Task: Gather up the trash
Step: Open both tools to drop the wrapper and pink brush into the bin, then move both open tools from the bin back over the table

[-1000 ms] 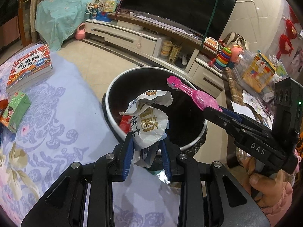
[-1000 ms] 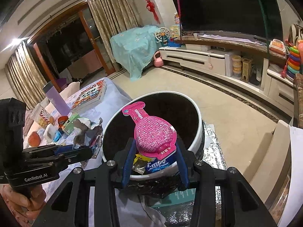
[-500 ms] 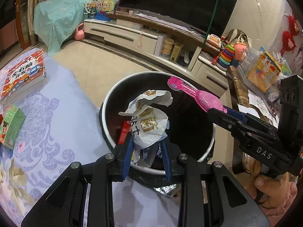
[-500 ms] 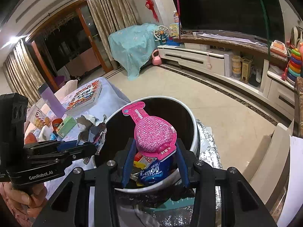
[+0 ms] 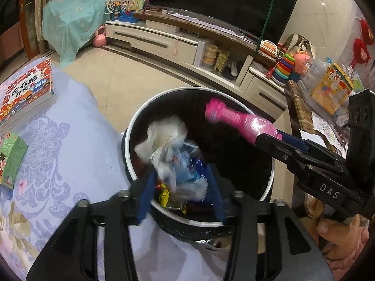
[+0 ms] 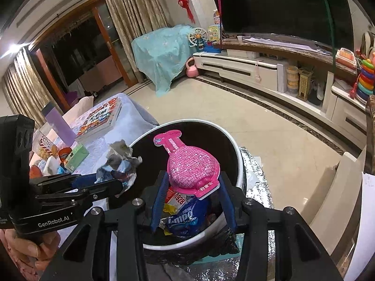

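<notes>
Presently the left tongs (image 5: pixel 180 194) are opening over the near rim of the trash bin (image 5: pixel 269 182); a crumpled wad of white and bluish wrappers (image 5: pixel 173 154) is hanging blurred between the spread blue pads, which are no longer pressing on it, directly above the bin's mouth. The right tongs (image 6: pixel 193 201) are also opening, with a pink blister pack (image 6: pixel 191 166) sitting between the pads over the bin; whether the pads are still touching its edges cannot be told. Inside the bin, a blue snack bag (image 6: pixel 185 217) and other wrappers are lying. A hand (image 6: pixel 25 253) is gripping the left tool's handle. Beside the bin, a table (image 5: pixel 70 154) under a lilac patterned cloth is carrying a book (image 5: pixel 25 91) and a green carton (image 5: pixel 11 161).
</notes>
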A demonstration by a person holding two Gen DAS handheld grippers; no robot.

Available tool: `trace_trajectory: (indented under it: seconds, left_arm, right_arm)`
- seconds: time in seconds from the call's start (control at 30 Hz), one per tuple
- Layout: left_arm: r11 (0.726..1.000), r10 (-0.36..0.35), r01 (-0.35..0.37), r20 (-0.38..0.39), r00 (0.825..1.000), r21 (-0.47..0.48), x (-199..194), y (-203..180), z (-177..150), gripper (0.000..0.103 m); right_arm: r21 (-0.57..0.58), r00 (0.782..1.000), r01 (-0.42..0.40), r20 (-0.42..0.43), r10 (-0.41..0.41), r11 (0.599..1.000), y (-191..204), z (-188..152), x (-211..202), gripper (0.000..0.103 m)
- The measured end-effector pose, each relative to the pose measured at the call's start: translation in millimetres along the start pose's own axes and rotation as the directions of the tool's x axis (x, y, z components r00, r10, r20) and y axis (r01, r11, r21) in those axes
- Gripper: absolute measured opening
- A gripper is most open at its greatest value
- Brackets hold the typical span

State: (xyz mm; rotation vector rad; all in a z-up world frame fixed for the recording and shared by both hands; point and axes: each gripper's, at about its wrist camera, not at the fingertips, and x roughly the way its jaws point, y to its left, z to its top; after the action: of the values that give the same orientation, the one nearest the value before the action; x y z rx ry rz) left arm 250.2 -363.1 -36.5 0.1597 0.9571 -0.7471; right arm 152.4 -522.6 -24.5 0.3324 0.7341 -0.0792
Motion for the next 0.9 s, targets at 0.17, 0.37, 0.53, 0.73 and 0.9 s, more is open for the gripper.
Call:
trace_trajectory:
  seconds: [0.17,0.37,0.53,0.73,0.9]
  left_arm:
    - [1.0,-0.004,0.004,0.008,1.0,-0.017,-4,5,-5,0.061]
    - [0.997,0.018,-0.016,0.023,1.0,-0.073,-18,21,-24,0.061]
    - [0.99,0.028,-0.022,0.043,0.999,-0.136,-36,40,-43,0.062]
    - [0.976,0.061,-0.043,0.078,0.995,-0.214,-66,70,-73,0.062]
    - [0.956,0.103,-0.074,0.09,0.991,-0.284,-89,98,-105,0.063]
  right_arm:
    - [0.026,1.0,-0.012,0.01,0.012,1.0,-2,-2,-3,0.06]
    - [0.032,0.999,-0.023,0.041,0.021,0.999,3,-4,-13,0.071]
    - [0.05,0.995,-0.061,0.087,0.056,0.997,17,-8,-25,0.087]
    - [0.029,0.992,-0.097,0.084,0.094,0.995,51,-21,-31,0.091]
    - [0.015,0.987,-0.146,0.071,0.144,0.989,81,-36,-27,0.092]
